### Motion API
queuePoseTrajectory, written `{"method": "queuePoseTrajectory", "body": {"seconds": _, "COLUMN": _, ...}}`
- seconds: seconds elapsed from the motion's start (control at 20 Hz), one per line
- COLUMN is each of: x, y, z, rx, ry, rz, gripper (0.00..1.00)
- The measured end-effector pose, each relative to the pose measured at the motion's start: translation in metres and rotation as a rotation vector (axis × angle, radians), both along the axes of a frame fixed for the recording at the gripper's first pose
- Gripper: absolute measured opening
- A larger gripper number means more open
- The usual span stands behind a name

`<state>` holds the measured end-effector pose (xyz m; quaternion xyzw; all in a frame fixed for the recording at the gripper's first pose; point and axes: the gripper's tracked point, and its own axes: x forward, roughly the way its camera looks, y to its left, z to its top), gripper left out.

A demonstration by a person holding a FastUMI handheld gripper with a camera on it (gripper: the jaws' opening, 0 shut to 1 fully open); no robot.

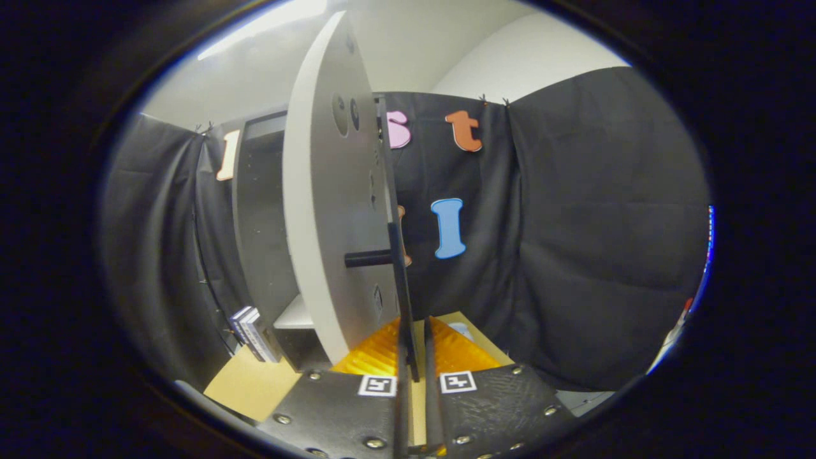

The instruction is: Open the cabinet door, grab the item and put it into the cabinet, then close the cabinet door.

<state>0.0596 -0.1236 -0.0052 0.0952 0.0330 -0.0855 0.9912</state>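
The pale cabinet door (331,210) stands swung out toward me, seen nearly edge-on. A thin black handle bar (400,280) runs down its front edge, held off the door by a short black post (368,258). My gripper (414,326) is shut on the lower part of this handle bar, with one finger on each side of it. Left of the door the cabinet (258,217) is open, showing a dark inside with a light shelf (294,315). A small blue and white box (250,333) stands upright on the table by the cabinet's left foot.
The tan table top (245,382) lies under the cabinet and the fingers. Black cloth (605,242) hangs around the booth, close behind the cabinet and to the right of the door. A pale wall rises above the cloth.
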Motion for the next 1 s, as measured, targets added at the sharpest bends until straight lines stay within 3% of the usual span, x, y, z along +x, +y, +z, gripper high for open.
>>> {"method": "queuePoseTrajectory", "body": {"seconds": 0.6, "x": 0.008, "y": -0.027, "z": -0.003, "rx": -0.009, "ry": -0.002, "rz": 0.107, "gripper": 0.10}}
{"method": "queuePoseTrajectory", "body": {"seconds": 1.0, "x": -0.004, "y": -0.036, "z": -0.012, "rx": -0.046, "ry": 0.037, "rz": 0.092, "gripper": 0.10}}
